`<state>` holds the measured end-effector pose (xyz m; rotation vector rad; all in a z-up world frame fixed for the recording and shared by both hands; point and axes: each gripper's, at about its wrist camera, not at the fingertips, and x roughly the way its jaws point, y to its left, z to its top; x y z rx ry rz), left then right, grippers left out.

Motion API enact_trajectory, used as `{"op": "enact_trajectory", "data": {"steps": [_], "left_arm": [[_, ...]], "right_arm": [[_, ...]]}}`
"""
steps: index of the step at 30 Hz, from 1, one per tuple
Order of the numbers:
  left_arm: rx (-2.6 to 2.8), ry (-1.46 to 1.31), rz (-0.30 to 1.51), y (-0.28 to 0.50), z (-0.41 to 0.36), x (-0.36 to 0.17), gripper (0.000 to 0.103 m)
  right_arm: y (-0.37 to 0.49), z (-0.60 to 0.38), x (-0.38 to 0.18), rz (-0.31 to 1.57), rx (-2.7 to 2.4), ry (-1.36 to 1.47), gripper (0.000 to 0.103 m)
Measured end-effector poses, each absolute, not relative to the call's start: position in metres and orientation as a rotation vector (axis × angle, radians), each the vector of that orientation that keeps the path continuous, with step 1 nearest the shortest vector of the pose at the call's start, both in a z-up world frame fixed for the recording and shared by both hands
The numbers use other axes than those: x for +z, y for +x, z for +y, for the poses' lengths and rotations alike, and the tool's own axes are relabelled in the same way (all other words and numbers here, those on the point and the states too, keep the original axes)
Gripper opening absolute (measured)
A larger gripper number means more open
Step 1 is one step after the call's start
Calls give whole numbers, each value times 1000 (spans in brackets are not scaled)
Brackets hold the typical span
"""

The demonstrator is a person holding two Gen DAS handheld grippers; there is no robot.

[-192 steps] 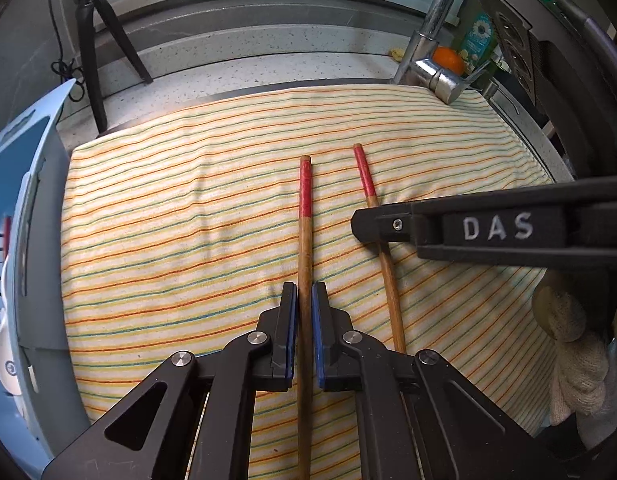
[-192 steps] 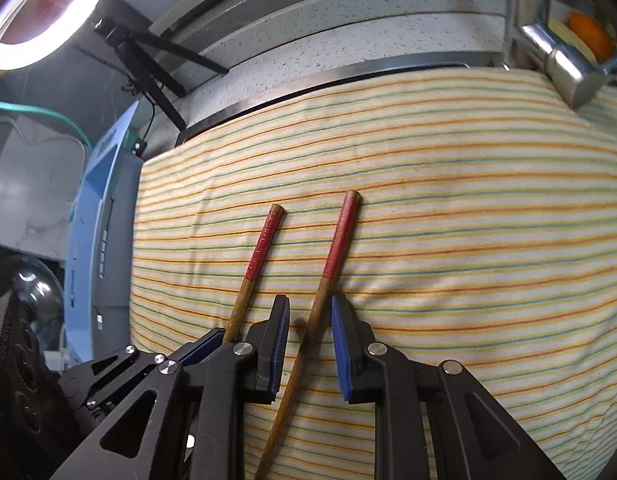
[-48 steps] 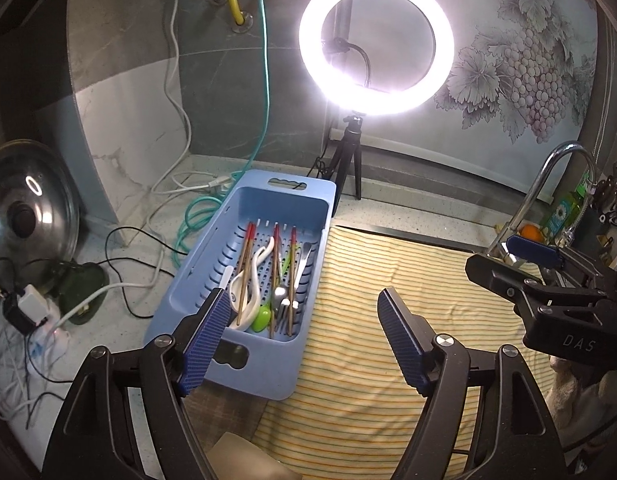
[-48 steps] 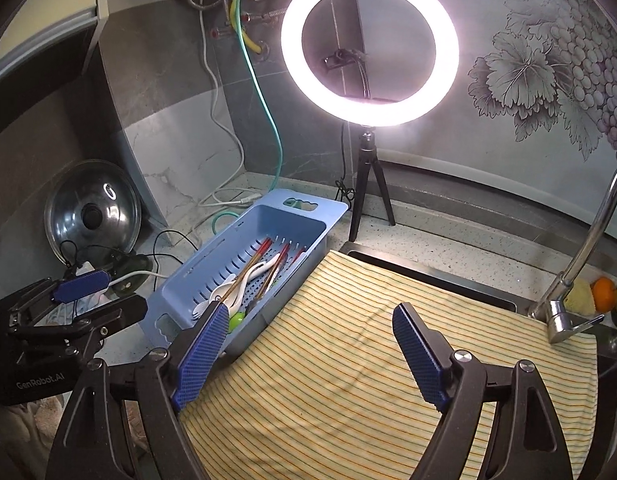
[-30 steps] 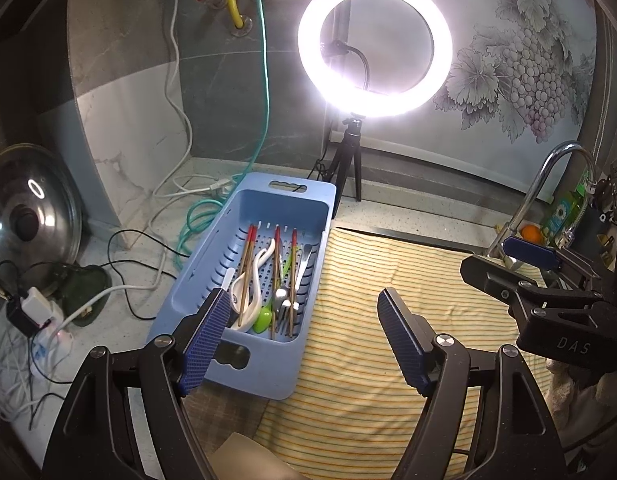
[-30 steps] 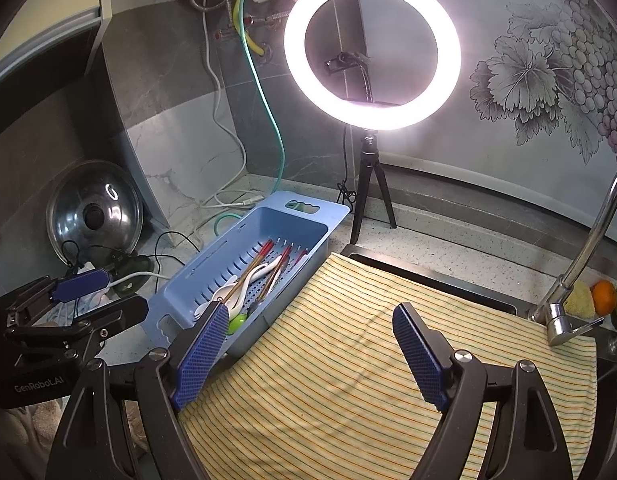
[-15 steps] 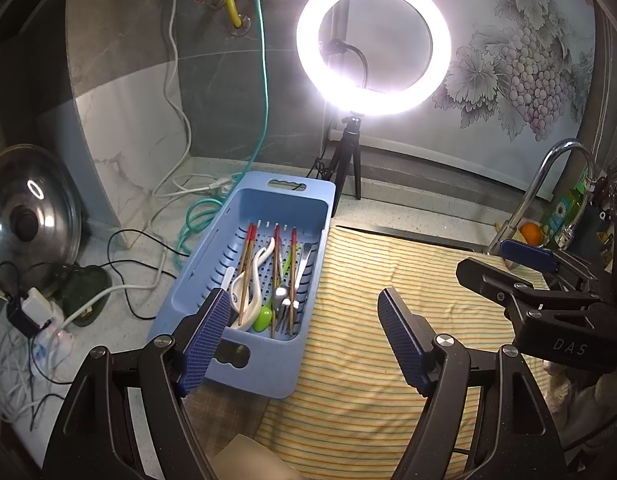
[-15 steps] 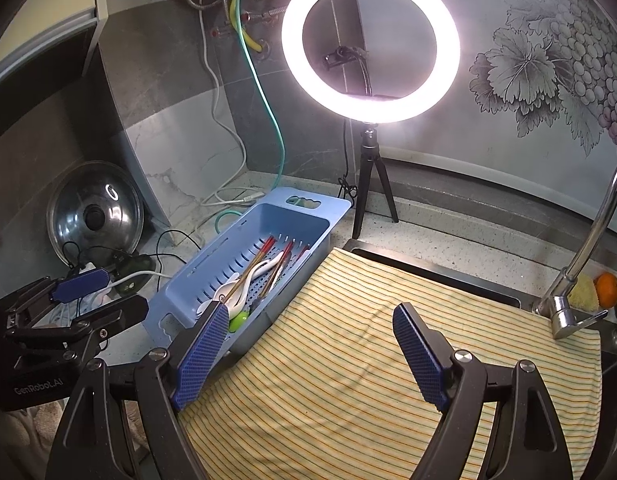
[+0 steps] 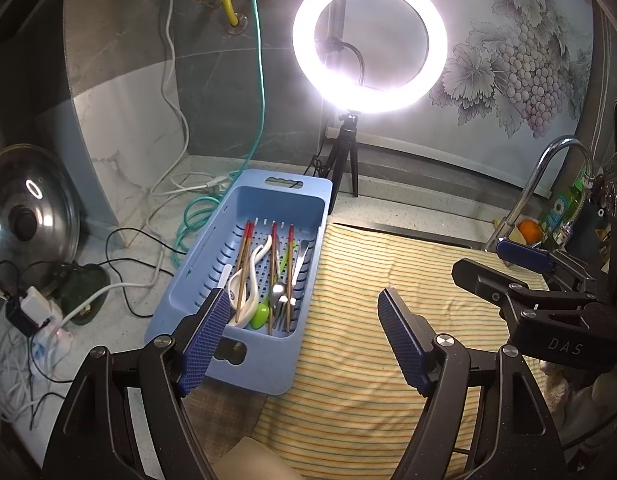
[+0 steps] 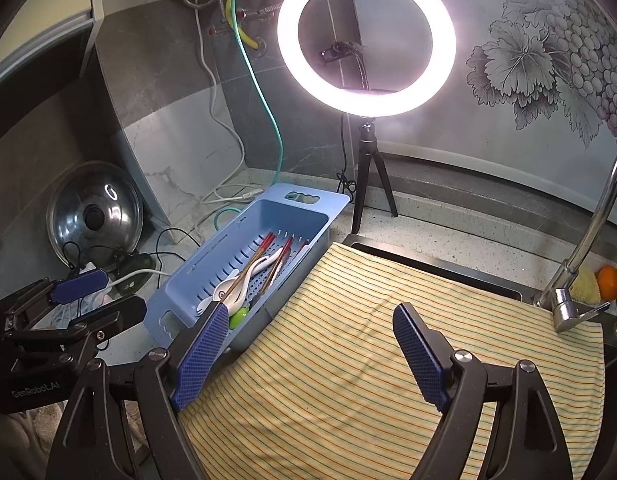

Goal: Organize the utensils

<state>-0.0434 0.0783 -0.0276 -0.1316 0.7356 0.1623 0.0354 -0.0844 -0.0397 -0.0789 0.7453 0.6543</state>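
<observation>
Both tongs, the left tongs (image 9: 304,344) and the right tongs (image 10: 312,354), are wide open and hold nothing. The chopsticks (image 9: 244,264), with spoons and maybe forks, lie in the blue basket (image 9: 268,376) beside the striped cloth (image 10: 368,360).

I see the striped cloth (image 10: 388,340) lying bare ahead, giving open passage. The bin (image 9: 304,216) walls it on the left, the tripod (image 10: 366,184) (ring light above) behind, the faucet (image 10: 584,248) right.

we see a matt blue plastic tray (image 9: 304,208), a soft striped cloth (image 9: 348,360), a glossy metal faucet (image 10: 588,236), and wooden chopsticks (image 9: 241,276) with red ends.
</observation>
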Motion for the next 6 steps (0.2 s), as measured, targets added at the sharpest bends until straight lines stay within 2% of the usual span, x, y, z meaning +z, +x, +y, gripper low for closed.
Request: {"op": "enact_trajectory", "data": {"steps": [6], "left_arm": [[156, -126, 723, -46, 77, -28, 77]], "right_arm": [[36, -84, -40, 746, 654, -78, 81]]}}
